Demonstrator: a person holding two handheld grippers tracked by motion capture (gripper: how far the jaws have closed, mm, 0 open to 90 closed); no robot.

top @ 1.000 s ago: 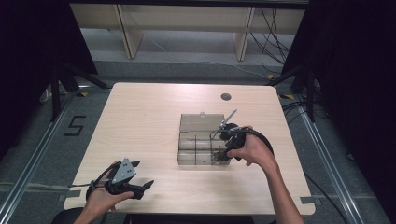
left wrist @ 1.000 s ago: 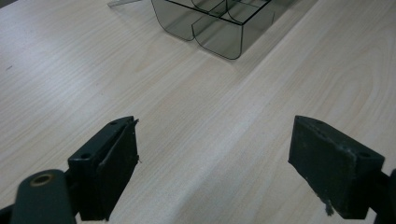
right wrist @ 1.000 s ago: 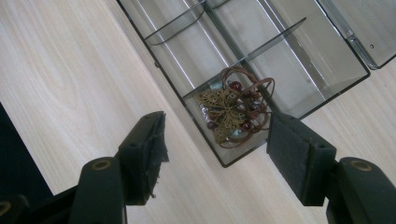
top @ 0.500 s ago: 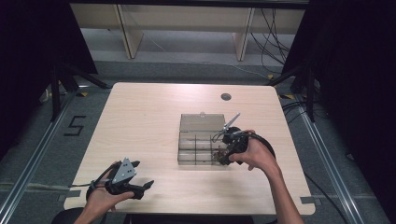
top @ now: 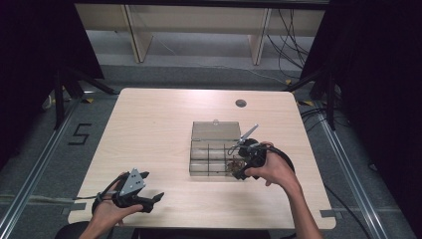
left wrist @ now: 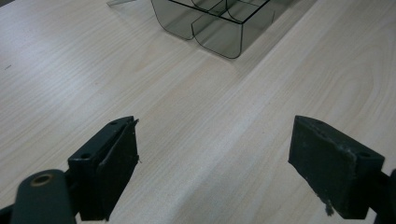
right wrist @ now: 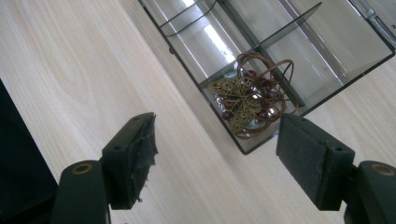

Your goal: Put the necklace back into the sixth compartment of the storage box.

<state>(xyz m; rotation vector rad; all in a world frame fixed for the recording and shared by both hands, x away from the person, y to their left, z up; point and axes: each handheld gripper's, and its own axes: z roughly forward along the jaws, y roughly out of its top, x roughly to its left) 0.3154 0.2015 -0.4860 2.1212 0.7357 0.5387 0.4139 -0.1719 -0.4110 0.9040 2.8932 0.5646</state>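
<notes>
You can read one mark: a black numeral "5" [top: 80, 134] taped on the grey floor [top: 30, 149], at about nine o'clock from the desk [top: 164, 119], just off its left edge. Nothing else is legible.

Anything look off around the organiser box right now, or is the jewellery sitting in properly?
Nothing badly wrong. The bronze filigree jewellery lies in a corner compartment of the clear box, but one wire hoop leans up against the divider rather than lying flat. The right gripper has just been opening, with nothing between its jaws. Its pads look frayed.
</notes>
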